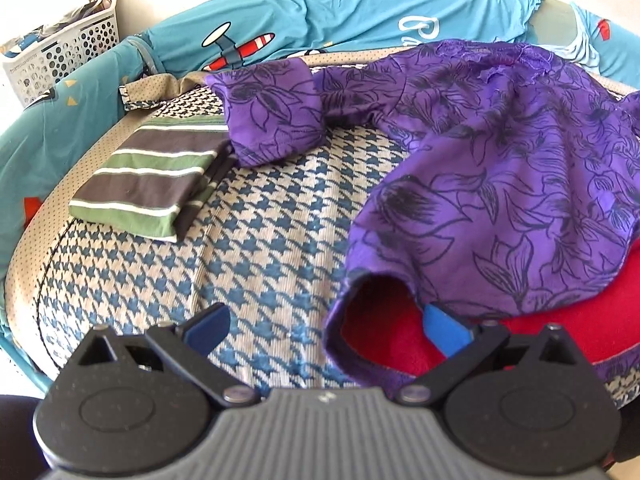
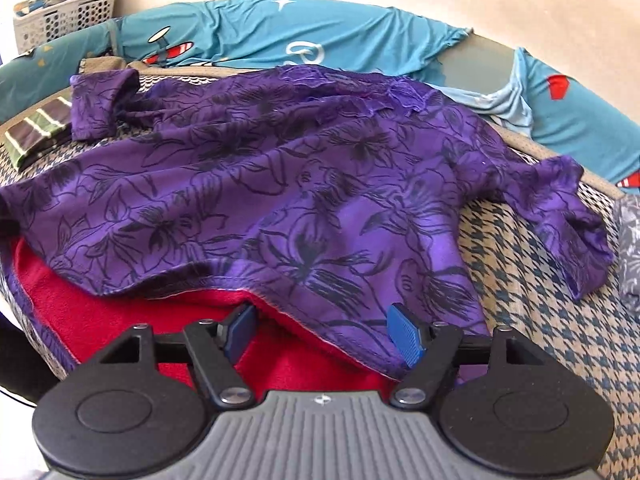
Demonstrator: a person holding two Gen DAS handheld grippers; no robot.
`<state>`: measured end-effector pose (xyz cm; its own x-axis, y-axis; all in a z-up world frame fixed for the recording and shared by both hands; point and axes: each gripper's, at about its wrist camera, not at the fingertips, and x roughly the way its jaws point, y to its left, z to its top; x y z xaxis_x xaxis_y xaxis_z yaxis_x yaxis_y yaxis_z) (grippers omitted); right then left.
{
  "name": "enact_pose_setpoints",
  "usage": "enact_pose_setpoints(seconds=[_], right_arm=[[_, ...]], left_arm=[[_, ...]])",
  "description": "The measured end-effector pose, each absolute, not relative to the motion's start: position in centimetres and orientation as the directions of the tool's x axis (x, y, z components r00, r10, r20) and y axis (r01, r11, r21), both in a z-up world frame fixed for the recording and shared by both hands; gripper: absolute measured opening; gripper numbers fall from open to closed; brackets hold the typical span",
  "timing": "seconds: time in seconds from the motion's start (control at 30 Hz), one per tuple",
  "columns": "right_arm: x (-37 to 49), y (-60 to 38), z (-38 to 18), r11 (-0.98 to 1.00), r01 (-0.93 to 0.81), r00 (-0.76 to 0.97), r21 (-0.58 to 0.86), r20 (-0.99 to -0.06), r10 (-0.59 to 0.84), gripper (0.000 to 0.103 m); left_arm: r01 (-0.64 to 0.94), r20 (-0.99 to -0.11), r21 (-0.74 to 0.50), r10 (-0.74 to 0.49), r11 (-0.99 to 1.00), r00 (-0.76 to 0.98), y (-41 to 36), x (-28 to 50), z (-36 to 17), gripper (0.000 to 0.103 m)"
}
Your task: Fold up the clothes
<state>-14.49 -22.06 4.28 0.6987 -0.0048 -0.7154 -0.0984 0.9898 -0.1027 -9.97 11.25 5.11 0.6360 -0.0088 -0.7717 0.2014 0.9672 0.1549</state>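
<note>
Left wrist view: left gripper (image 1: pixel 326 330) low over the near edge of the bed (image 1: pixel 256 240), fingers (image 1: pixel 444 332) spread wide and pinching nothing. Right-hand blue finger tucked just under the hem of the purple floral top (image 1: pixel 500 184), over a red garment (image 1: pixel 384 320); left-hand finger above bare houndstooth cover. Purple top spread across the right half of the bed, lace collar toward the far edge, one sleeve (image 1: pixel 272 116) stretched left toward the far left corner. Hem lifted into an arch near the fingers, red cloth visible through the gap. Folded green, grey and white striped garment (image 1: pixel 156 184) near the left edge, just touched by the end of the sleeve. Teal airplane-print bumper (image 1: pixel 280 12) running round the far edge, white perforated basket (image 1: pixel 60 52) beyond the far left corner.

Right wrist view: right gripper (image 2: pixel 324 332) at the near edge, fingers (image 2: pixel 406 334) apart and nothing pressed between them. Hem of the purple floral top (image 2: pixel 280 184) lying between and just in front of the fingers; right-hand finger on the purple cloth, left-hand finger at the red garment (image 2: pixel 192 320) underneath. Top draped over most of the bed (image 2: pixel 520 280), second sleeve hanging toward the right edge. Striped garment (image 2: pixel 36 136) at the far left, basket (image 2: pixel 64 16) behind it, bumper (image 2: pixel 320 36) along the far edge. Grey patterned cloth (image 2: pixel 630 248) at the right edge, cut off.
</note>
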Motion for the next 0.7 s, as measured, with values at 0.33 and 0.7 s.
enact_pose_setpoints(seconds=[0.33,0.7], right_arm=[[-15.5,-20.9,4.9,0.977,-0.194,0.722,-0.092,-0.688,0.078,0.071],[-14.6,-16.9,3.5,0.904,-0.334,0.738,-0.267,-0.671,0.075,0.069]], left_arm=[[0.145,-0.779,0.180,0.051,0.973,0.625,11.2,-9.9,4.9,0.103],[0.080,-0.795,0.187,0.103,0.979,0.597,11.6,-8.9,4.0,0.103]])
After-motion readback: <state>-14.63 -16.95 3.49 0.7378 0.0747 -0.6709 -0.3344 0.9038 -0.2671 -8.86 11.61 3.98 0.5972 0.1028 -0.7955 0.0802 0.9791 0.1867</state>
